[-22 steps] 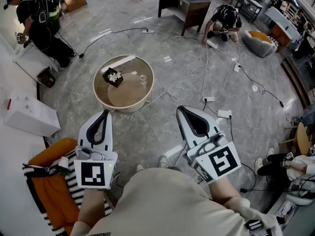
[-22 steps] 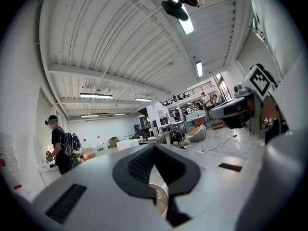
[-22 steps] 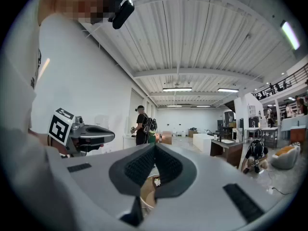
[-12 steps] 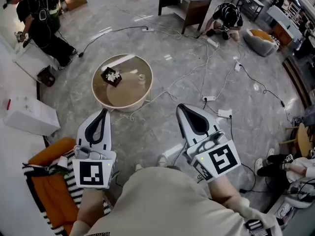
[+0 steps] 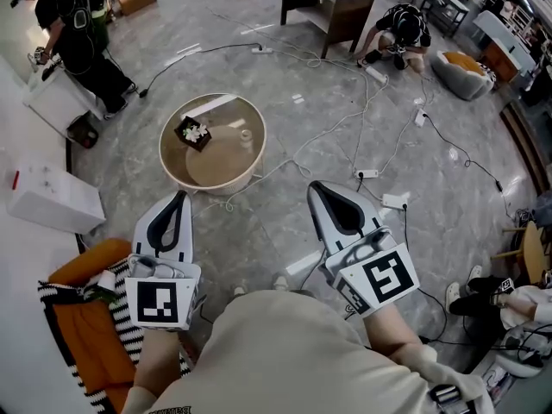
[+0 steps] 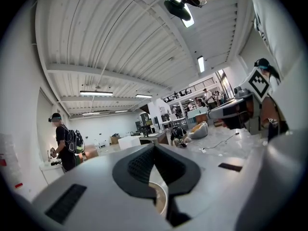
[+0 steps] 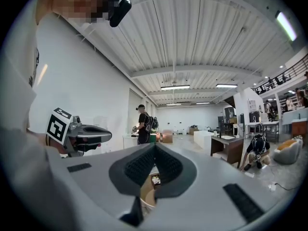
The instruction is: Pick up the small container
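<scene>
A small pale container (image 5: 247, 134) stands on a round low table (image 5: 213, 166) ahead of me on the grey floor. Beside it sits a dark box of white flowers (image 5: 195, 133). My left gripper (image 5: 178, 198) is held near my body, shut, with nothing between its jaws, well short of the table. My right gripper (image 5: 317, 189) is also shut and empty, to the right of the table and nearer me. In the right gripper view the flowers (image 7: 154, 180) peek through below the closed jaws (image 7: 154, 147). The left gripper view shows the table rim (image 6: 163, 196) under its closed jaws (image 6: 154, 146).
Cables and power strips (image 5: 369, 173) trail across the floor right of the table. A dark desk (image 5: 323, 9) stands far back, with a person (image 5: 397, 31) crouched beside it. Another person (image 5: 73, 33) stands far left by white boxes (image 5: 47, 201). An orange and striped cushion (image 5: 82, 317) lies at my left.
The view has shifted slightly; the table sits a little lower and further left in the head view. Both grippers hold the same pose, shut.
</scene>
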`<move>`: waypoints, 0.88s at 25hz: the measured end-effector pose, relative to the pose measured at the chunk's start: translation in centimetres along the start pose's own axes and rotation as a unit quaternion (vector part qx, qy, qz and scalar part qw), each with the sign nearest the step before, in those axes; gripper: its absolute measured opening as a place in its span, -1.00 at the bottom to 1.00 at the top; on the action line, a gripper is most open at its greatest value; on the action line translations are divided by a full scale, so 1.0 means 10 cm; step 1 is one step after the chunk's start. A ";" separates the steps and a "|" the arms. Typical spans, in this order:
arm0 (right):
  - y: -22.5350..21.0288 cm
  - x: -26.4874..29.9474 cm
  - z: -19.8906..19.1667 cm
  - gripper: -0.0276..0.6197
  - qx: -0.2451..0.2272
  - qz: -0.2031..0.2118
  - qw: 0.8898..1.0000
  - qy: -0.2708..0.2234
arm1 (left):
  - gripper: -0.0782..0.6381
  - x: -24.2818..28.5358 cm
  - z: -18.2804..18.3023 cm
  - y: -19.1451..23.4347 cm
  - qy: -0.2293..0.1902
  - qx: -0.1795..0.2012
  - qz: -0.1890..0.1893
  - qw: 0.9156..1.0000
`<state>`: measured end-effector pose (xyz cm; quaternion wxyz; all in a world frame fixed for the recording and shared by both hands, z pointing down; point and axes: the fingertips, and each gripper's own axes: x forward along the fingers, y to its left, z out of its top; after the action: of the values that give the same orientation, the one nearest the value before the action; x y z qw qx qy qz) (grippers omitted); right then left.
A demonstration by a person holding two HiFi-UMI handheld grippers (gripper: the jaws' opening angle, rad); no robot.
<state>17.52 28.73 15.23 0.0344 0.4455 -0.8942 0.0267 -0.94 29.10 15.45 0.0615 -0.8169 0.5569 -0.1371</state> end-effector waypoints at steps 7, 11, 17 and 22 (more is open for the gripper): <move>-0.23 -0.08 -0.05 -0.93 -0.001 0.013 1.000 -0.003 | -0.76 0.12 0.05 -0.22 0.005 0.013 0.011 1.000; -0.33 -0.14 -0.12 -0.93 -0.013 0.019 1.000 0.002 | -0.76 0.16 0.04 -0.33 0.008 0.012 0.014 1.000; -0.44 -0.16 -0.17 -0.93 0.005 0.015 1.000 -0.002 | -0.76 0.24 -0.01 -0.40 0.014 0.007 0.016 1.000; -0.43 -0.01 -0.26 -0.93 0.006 0.022 1.000 0.001 | -0.76 0.36 -0.04 -0.32 0.006 0.009 0.018 1.000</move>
<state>21.09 26.40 17.89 0.0324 0.4262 -0.9034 0.0336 3.07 26.99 17.17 0.0679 -0.8054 0.5704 -0.1464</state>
